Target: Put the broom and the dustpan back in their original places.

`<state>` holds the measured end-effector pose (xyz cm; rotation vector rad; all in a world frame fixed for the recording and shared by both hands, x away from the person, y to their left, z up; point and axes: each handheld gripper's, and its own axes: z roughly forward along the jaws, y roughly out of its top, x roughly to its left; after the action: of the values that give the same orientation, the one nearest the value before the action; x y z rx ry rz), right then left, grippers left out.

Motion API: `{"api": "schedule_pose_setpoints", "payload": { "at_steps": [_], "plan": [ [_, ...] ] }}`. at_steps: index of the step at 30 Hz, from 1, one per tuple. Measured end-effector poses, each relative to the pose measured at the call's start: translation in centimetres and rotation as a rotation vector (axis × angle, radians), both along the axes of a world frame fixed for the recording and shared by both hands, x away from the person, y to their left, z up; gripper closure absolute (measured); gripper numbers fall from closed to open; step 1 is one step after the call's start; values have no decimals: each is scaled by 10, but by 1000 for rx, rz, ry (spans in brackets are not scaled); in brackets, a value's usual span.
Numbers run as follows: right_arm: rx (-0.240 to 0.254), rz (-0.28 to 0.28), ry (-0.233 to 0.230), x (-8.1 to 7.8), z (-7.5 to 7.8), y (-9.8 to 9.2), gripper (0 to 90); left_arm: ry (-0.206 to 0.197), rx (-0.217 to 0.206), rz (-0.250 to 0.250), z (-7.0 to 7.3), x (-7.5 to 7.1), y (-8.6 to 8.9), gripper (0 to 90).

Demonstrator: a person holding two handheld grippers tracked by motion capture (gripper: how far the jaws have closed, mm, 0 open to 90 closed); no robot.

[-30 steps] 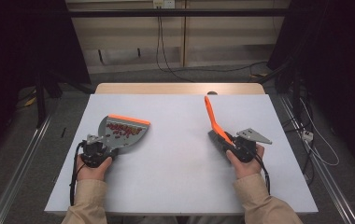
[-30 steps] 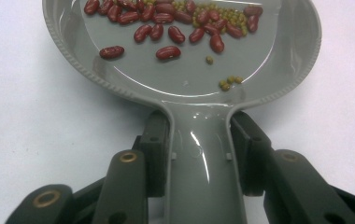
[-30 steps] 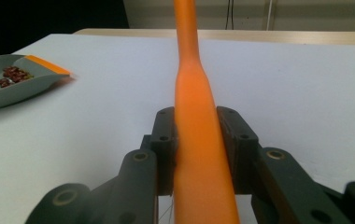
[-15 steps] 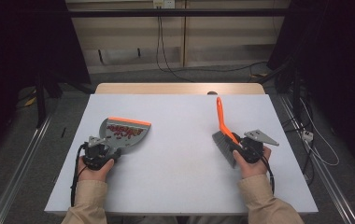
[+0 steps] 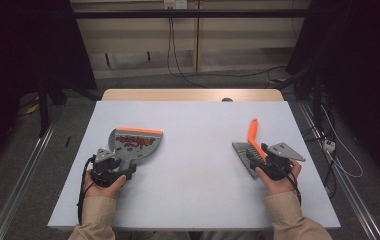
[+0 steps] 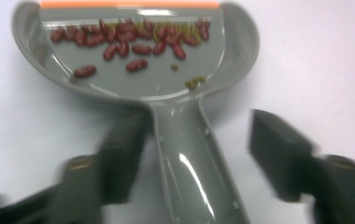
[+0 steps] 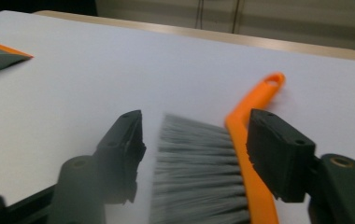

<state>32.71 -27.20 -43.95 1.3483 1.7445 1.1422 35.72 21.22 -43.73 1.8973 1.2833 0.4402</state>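
Both grippers' jaws have just been opening: the left gripper (image 6: 199, 163) stands spread around the light, stiff grey plastic dustpan (image 6: 138, 51) handle, the right gripper (image 7: 194, 154) astride the soft-bristled orange-handled brush (image 7: 241, 154), both lying on the white table (image 5: 203, 150).

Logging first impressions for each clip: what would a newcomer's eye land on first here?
Probably the grey dustpan at the table's left, holding red beans and small green bits along its orange lip. Next, the brush with the orange handle lying at the right. Each tool lies between the jaws of its gripper, left gripper and right gripper, which have just been opening, pads now clear of both.
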Motion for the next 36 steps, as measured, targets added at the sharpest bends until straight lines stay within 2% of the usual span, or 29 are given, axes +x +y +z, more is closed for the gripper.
{"api": "schedule_pose_setpoints", "payload": {
  "at_steps": [2,6,12,15,17,20,21,26,32,36],
  "plan": [
    [-5,13,-6,-1,0,1,284,-25,-15,-16,2,0,0,220],
    [-7,39,0,0,-1,4,234,-51,-32,-49,5,0,-1,161],
    [3,58,12,-1,-1,3,198,-97,-66,-92,8,-1,1,122],
    [8,73,19,-3,-1,2,193,-116,-70,-120,9,-1,1,117],
    [11,93,19,-5,-1,1,190,-128,-57,-138,10,-2,2,110],
    [18,112,25,-9,-2,0,190,-153,-71,-160,11,-3,4,91],
    [21,119,27,-10,-3,0,189,-154,-85,-167,11,-4,6,90],
    [45,156,36,-17,-4,-4,188,-161,-95,-180,11,-6,13,82],
    [48,175,44,-22,-5,-10,188,-175,-127,-197,11,-7,18,81],
    [46,189,46,-26,-5,-13,189,-175,-124,-224,11,-8,17,80]
  ]
}}
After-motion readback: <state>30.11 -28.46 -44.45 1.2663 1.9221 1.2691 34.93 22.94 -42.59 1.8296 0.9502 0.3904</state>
